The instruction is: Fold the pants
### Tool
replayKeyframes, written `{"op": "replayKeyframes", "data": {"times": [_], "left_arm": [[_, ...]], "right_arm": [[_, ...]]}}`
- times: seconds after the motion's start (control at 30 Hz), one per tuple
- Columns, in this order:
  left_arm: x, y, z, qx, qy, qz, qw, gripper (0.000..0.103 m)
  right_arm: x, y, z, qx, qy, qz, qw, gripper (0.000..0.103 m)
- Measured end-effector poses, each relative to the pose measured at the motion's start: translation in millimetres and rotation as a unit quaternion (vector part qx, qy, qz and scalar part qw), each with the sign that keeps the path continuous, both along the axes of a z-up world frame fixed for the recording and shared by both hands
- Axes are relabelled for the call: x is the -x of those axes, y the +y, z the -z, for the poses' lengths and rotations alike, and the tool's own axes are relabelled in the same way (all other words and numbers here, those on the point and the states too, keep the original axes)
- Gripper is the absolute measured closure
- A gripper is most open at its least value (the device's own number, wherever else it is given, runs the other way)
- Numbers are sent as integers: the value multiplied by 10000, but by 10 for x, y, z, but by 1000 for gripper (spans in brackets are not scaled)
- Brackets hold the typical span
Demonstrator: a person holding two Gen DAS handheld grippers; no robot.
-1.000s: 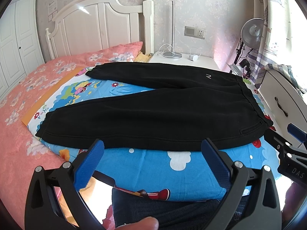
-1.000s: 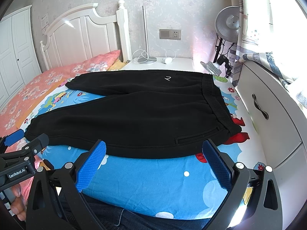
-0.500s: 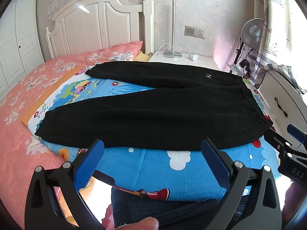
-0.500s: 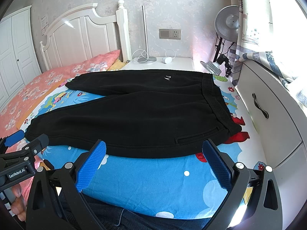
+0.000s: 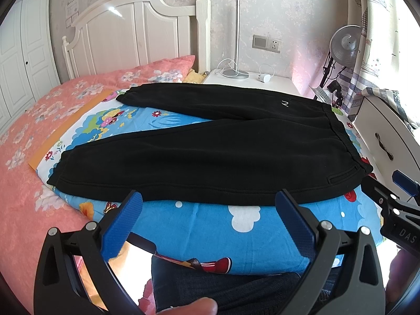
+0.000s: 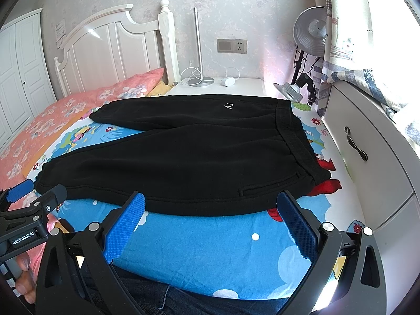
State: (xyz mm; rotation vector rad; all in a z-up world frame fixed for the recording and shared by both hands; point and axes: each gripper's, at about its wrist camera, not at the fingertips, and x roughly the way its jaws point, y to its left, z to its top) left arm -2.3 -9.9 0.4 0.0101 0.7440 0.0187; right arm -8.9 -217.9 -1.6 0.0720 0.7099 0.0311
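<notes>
Black pants (image 5: 210,147) lie flat on the bed (image 5: 236,233), long axis crosswise: cuffs left, waistband right. Left gripper (image 5: 208,210) faces the near leg's hem side, right gripper (image 6: 211,208) the waistband; both gape, empty.

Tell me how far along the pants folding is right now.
Barely begun. Done: the black pants lie spread flat on the cartoon sheet, legs apart in a V. In hand: nothing; the left tongs and right tongs hover open, short of the near edge. Left: every fold.
</notes>
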Motion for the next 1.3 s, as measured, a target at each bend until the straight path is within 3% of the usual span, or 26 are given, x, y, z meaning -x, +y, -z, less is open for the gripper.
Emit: {"op": "replayKeyframes", "data": {"times": [0.57,0.77,0.9,1.0,1.1,1.2,1.3], "left_arm": [[5,-9,5,14,9,-1,10000,2],[-4,19,7,112,-34,1,9999,2],[-46,118,-2,324,-419,12,9986,2],[-160,183,-18,538,-715,69,9960,2],[-379,57,34,-201,-647,307,9972,2],[-645,60,150,191,-316,454,9983,2],[-900,54,293,451,-40,450,9980,2]], "right_arm": [[4,-2,11,-19,11,3,10000,5],[75,-10,58,-364,-42,-205,9991,5],[134,28,65,-293,-88,-263,9992,5],[77,-37,109,-860,112,-660,9940,5],[-138,-130,219,-1196,422,-755,9890,5],[-659,-417,266,-1342,627,-461,9879,5],[-1417,-894,192,-898,633,239,9937,5]]}}
